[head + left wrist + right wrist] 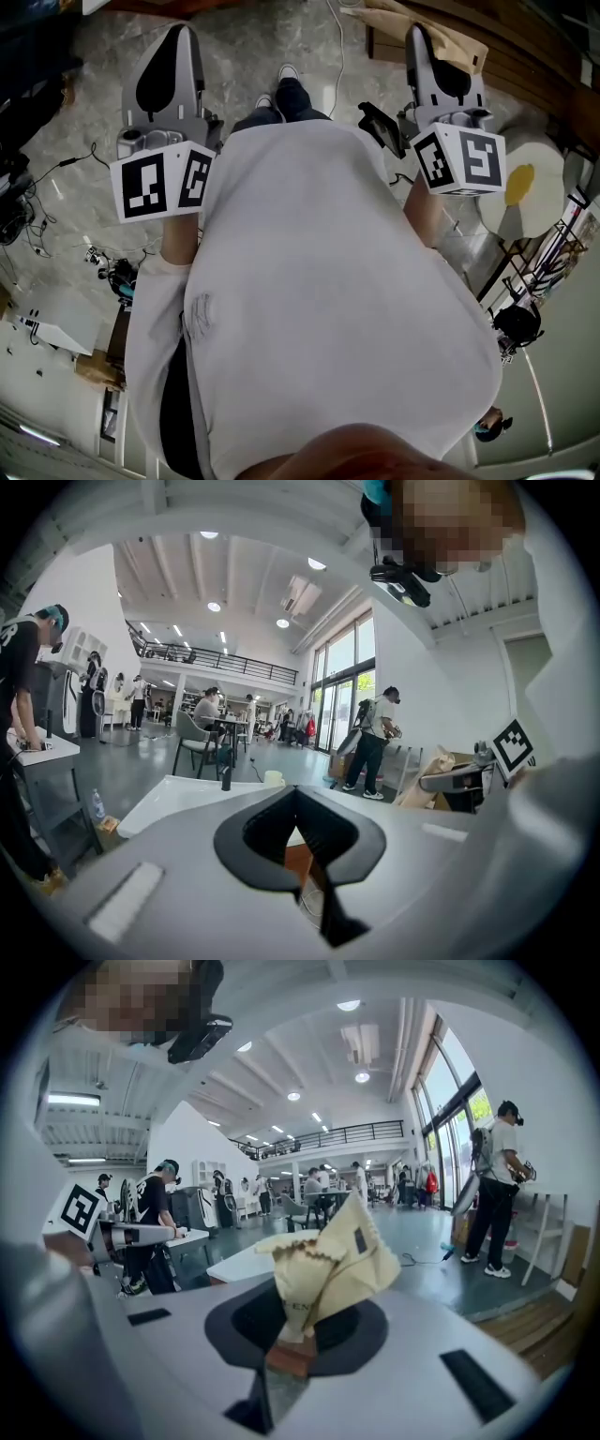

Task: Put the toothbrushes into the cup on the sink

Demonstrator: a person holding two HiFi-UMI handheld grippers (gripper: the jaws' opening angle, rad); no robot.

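Loose white top (309, 281) is worn, with white sleeve (155, 309) seen on left arm. Dark trousers (292, 97) and white shoes (286, 73) are seen beyond hem. Black camera (403, 578) is worn on head. Left gripper (178, 30) and right gripper (418, 33) are built alike: pale grey moulded shells, tapered fingers (195, 70) lined with black pads (161, 80). Each is fitted with white cube printed with black square markers: left cube (159, 183), right cube (461, 159).

The grey left gripper (174, 42) and grey right gripper (424, 39) point forward, one on each side of the person's white-shirted torso (309, 281), with the forearms tucked close to it. The left jaws meet with nothing between them. The right jaws pinch a crumpled cream cloth (328, 1255).
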